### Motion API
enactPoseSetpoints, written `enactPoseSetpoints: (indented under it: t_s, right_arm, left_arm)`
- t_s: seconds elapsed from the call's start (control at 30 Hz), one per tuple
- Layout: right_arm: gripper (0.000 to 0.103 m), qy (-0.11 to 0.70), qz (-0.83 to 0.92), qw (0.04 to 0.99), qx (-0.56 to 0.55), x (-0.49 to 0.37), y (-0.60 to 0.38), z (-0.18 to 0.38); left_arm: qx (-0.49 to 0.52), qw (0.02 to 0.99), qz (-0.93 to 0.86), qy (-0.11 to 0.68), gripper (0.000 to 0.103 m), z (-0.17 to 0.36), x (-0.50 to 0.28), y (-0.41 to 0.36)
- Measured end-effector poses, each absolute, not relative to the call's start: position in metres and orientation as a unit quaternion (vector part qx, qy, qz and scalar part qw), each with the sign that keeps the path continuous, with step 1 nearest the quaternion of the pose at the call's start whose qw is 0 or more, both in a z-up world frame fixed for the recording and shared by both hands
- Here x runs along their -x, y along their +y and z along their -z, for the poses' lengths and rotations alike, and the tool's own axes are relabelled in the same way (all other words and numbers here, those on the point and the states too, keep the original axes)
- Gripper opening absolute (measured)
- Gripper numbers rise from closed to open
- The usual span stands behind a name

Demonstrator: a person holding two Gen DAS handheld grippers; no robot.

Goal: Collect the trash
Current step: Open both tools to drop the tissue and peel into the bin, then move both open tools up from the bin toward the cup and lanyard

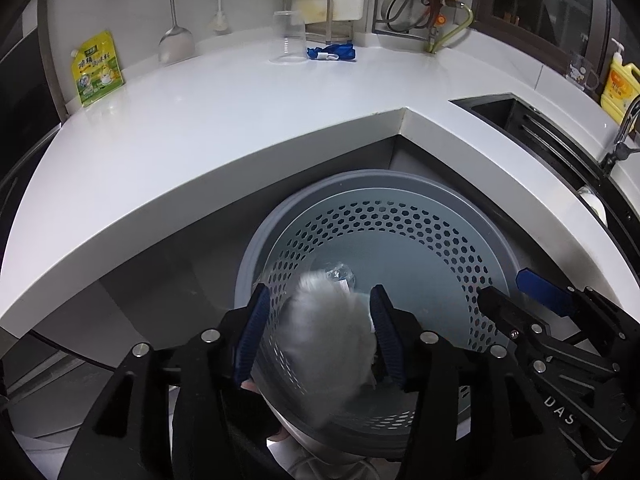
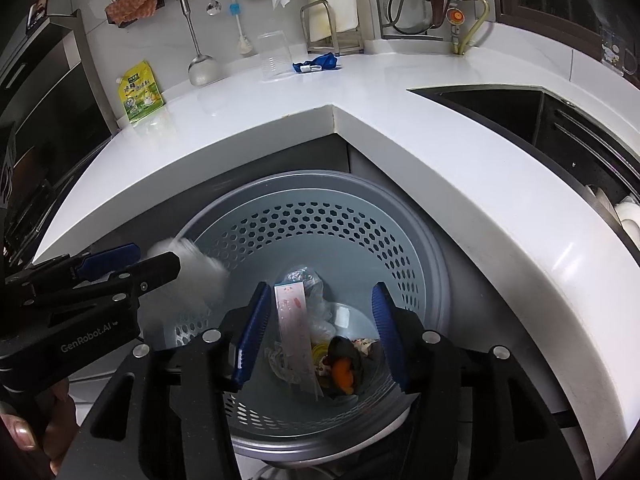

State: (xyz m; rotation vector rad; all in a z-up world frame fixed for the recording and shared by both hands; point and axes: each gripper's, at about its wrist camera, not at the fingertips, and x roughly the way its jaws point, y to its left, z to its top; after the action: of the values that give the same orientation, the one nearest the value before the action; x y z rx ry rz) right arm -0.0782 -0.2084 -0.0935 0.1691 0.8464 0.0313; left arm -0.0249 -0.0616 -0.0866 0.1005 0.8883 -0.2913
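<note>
A grey perforated trash bin [image 1: 400, 208] stands on the floor under the corner of the white counter; it also shows in the right wrist view [image 2: 320, 216]. My left gripper [image 1: 320, 336] is open over the bin, and a blurred white crumpled tissue [image 1: 328, 332] hangs between its fingers without touching them; the tissue also shows in the right wrist view [image 2: 192, 256]. My right gripper [image 2: 318, 332] is open and empty above the bin. Inside lie a paper wrapper [image 2: 290, 312], clear plastic [image 2: 316, 300] and orange peel [image 2: 344, 372].
On the white counter [image 2: 280, 96] lie a blue item [image 2: 316, 62], a clear glass [image 2: 274, 56] and a yellow-green pouch [image 2: 140, 92]. The dark sink [image 2: 520, 116] is at the right. Yellow soap bottle [image 1: 618, 84] stands by the sink.
</note>
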Motion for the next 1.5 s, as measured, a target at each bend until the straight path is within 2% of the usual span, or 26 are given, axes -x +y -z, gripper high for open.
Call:
enactPoseSetpoints:
  t_s: [0.43,0.7,0.97,1.23,1.5]
  right_arm:
    - [0.052,0.409,-0.014,0.909,-0.081,0.079,-0.207,0.092]
    - [0.055,0.408,-0.013,0.909,-0.082,0.08,-0.208,0.092]
    - [0.057,0.403,-0.009,0.911,-0.084,0.081,-0.209,0.09]
    - [0.059,0.397,-0.006,0.914,-0.084,0.08,-0.21,0.086]
    - [0.063,0.382,0.001,0.921,-0.08,0.079,-0.212,0.075]
  left_arm:
    - [-0.047,0.894,0.138,0.424,0.061,0.084,0.027,-0.06]
    - [-0.053,0.901,0.127,0.412,0.072,0.081,0.028,-0.058]
    - [-0.05,0.906,0.125,0.401,0.087,0.079,0.028,-0.054]
    - [-0.048,0.913,0.121,0.386,0.095,0.073,0.027,-0.05]
    - [-0.038,0.93,0.117,0.347,0.096,0.055,0.031,-0.041]
